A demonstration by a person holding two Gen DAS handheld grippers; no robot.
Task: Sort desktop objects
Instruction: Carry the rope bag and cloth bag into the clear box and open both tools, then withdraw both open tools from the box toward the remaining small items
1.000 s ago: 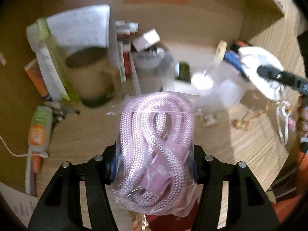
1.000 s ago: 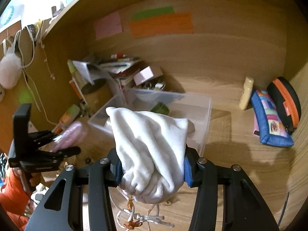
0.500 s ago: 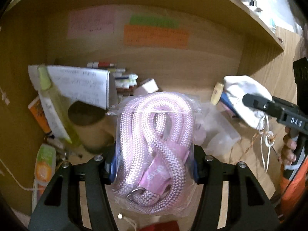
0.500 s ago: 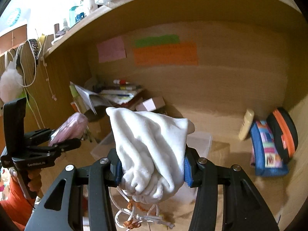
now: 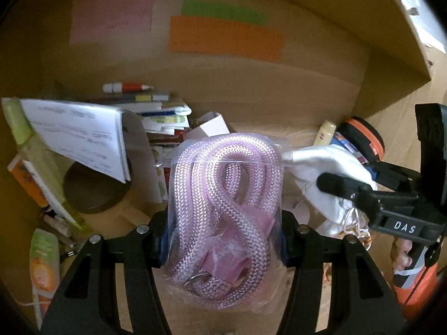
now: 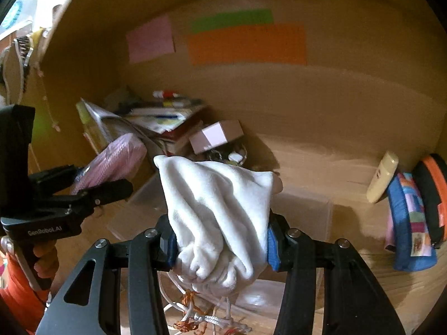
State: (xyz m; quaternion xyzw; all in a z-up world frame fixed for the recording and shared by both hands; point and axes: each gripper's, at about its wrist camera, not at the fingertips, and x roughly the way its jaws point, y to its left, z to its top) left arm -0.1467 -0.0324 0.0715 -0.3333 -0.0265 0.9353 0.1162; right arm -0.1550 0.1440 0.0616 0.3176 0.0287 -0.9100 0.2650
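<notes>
The left gripper (image 5: 223, 240) clamps a clear bag of coiled pink rope (image 5: 223, 209), the bag standing upright between its blue pads, raised in front of the wooden desk alcove. At three o'clock from it, the right gripper (image 6: 220, 243) squeezes a bunched white cloth pouch (image 6: 220, 217) (cords dangle beneath it). A clear plastic bin (image 6: 304, 212) sits on the desk behind the pouch; a stack of books (image 6: 164, 122) lies at eleven o'clock, a blue pencil case (image 6: 410, 229) at three.
</notes>
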